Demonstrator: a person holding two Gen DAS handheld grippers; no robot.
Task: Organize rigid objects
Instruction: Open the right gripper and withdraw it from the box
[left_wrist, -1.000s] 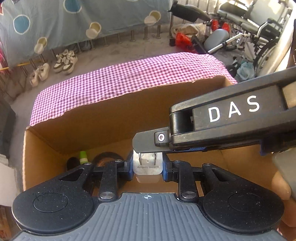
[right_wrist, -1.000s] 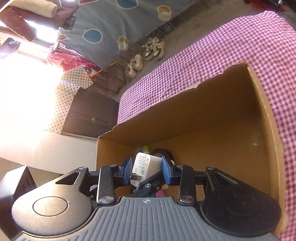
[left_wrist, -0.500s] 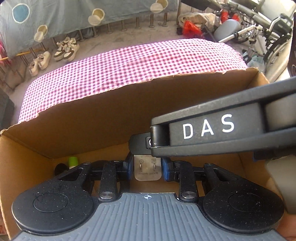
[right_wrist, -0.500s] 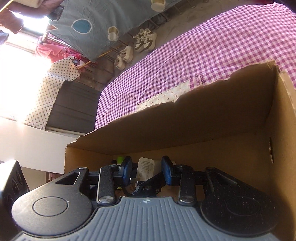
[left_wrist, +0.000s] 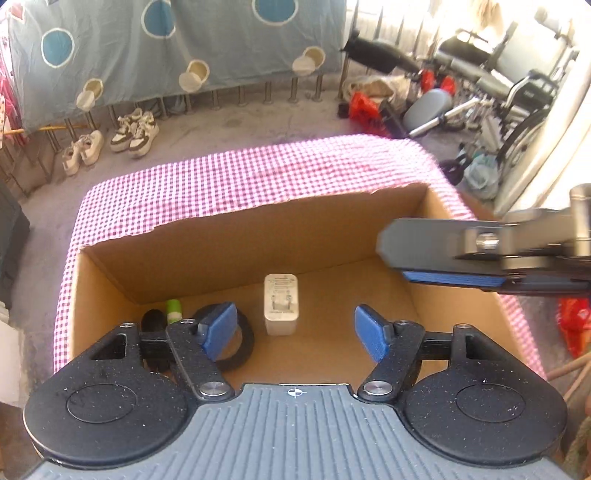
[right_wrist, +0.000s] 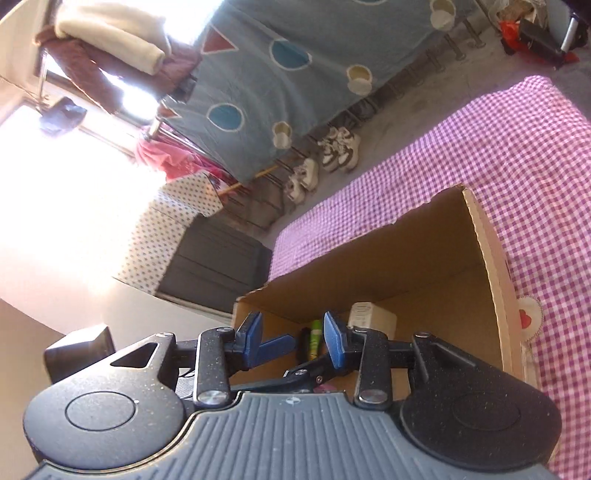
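Now the white charger (left_wrist: 280, 303) lies flat on the floor of the cardboard box (left_wrist: 236, 236), prongs up, near the back wall. A second ago both grippers clamped it above the box. The left gripper (left_wrist: 295, 332) has let go, its blue pads spread wide and empty; the right gripper (right_wrist: 291, 334) is likewise parted and holds nothing. Judgement: this item counts as placed. Left of the charger in the box: a black tape ring (left_wrist: 236, 341), a green tube (left_wrist: 173, 307), a small dark object (left_wrist: 153, 319).
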